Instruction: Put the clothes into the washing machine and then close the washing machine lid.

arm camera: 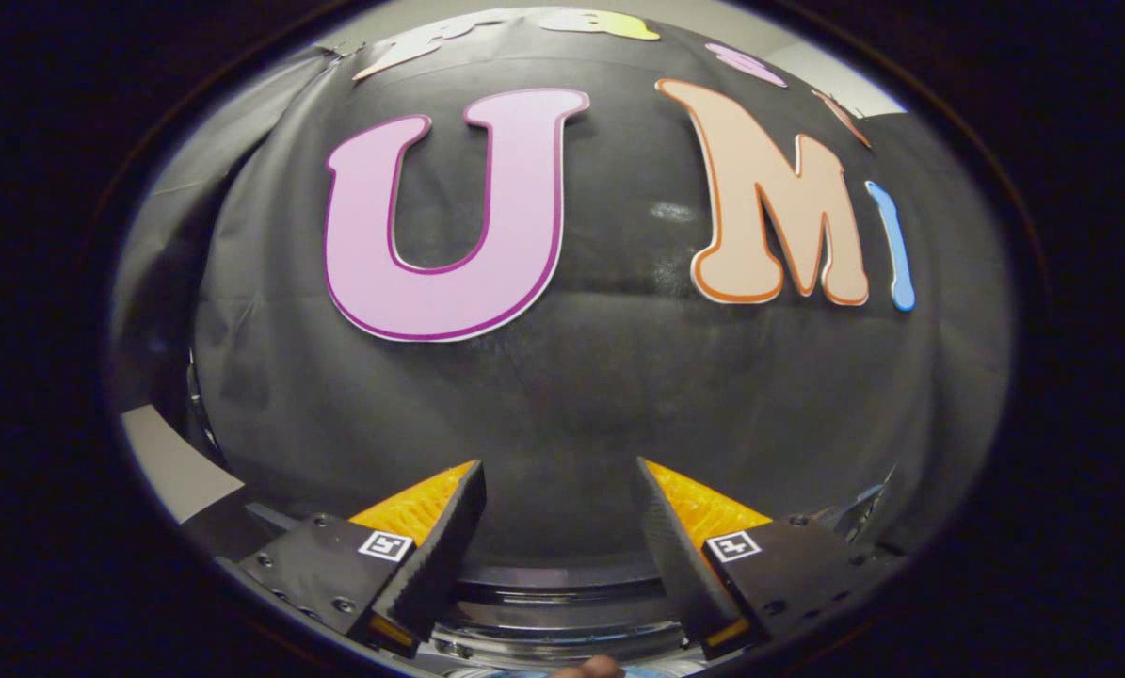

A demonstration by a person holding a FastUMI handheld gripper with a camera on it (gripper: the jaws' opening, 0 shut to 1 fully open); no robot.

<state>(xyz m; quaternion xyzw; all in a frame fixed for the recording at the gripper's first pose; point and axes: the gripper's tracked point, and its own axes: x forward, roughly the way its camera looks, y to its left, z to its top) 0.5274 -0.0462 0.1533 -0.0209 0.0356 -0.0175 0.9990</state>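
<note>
The hand-held gripper (560,527) is held wide open and empty, aimed at the black cloth wall; the washing machine's dark curved rim (562,603) lies below, between its 2 fingers.

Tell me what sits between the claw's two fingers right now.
Nothing is held. In the gripper view the claw stands open, and the gap between its fingers shows just the booth's black cloth wall beyond and a dark curved rim lower down.

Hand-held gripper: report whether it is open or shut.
Open. The hand-held gripper has its fingers spread wide apart with nothing between them, pointing at the booth's black cloth wall.
</note>
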